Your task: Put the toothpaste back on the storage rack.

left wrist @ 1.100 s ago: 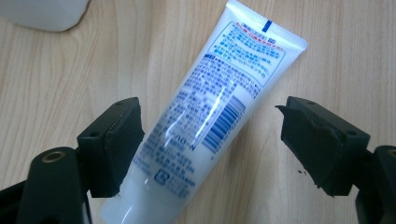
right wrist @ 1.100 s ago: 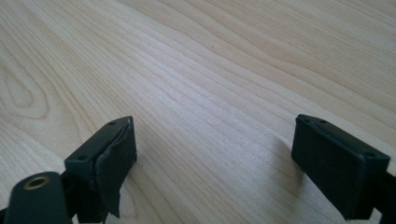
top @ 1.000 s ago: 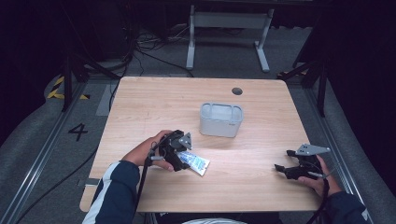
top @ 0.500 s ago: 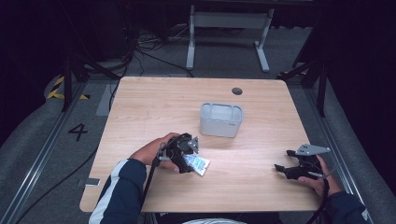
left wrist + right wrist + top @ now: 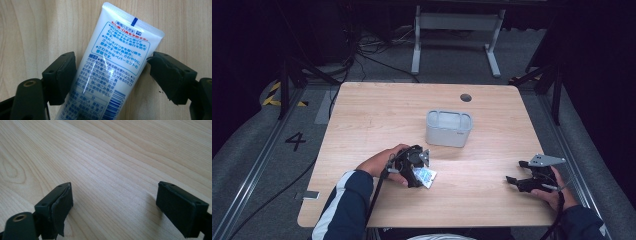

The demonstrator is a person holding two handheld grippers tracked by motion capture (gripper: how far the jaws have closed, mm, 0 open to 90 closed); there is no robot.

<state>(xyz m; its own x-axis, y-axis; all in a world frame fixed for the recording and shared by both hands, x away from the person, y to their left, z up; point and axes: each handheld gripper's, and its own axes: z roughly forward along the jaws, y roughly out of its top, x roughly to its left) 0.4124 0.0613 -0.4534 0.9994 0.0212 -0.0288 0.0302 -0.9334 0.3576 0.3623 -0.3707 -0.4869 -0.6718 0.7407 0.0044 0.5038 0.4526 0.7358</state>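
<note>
Place: I work in a recording lab or studio.
Walls: black all around me.
Floor: grey carpet with cables [image 5: 377,55], a painted number 4 [image 5: 295,141] and metal rails [image 5: 252,180].
Furniture: my bare wooden table [image 5: 382,115] and a white metal stand [image 5: 457,22] behind.

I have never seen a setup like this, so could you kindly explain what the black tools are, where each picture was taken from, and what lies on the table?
A person sits at a wooden table with a hand-held two-jaw tool in each hand. The high view looks down from above; the other two come from cameras riding on the tools.

The left gripper is lowered over a white toothpaste tube that lies flat. Its jaws straddle the tube, with the right pad still clear of it, so it is not gripped yet.

The right gripper rests open at the table's right side, holding nothing. A grey bin stands mid-table.
</note>
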